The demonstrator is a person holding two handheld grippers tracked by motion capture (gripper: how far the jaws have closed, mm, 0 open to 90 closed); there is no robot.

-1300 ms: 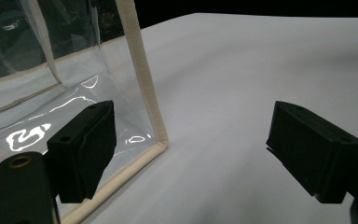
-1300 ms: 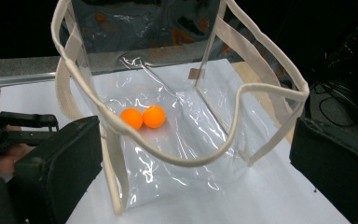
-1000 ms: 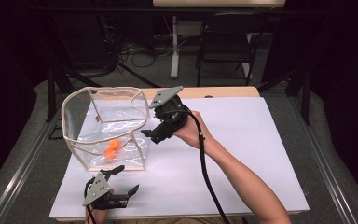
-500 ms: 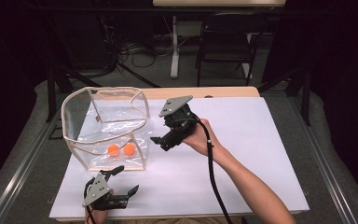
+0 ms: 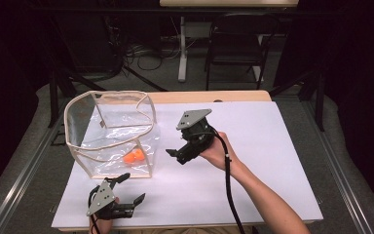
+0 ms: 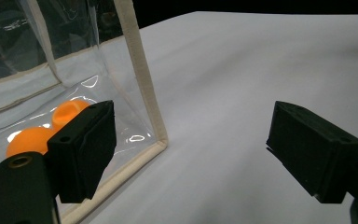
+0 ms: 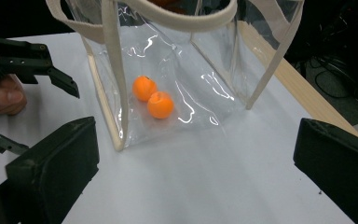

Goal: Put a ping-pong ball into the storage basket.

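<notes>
A clear soft-plastic bag with cream fabric trim stands open on the white-covered desk, two small orange balls resting touching on its floor near the front corner. The balls look light, smooth and prone to roll; the bag's film is floppy, so its stiffer trimmed rim is the better hold. The right gripper hangs beside the bag, jaws released and empty. The left gripper rests near the desk's front edge, jaws spread. Compared with a second ago, the right gripper has drawn back from over the bag's mouth and dropped lower.
</notes>
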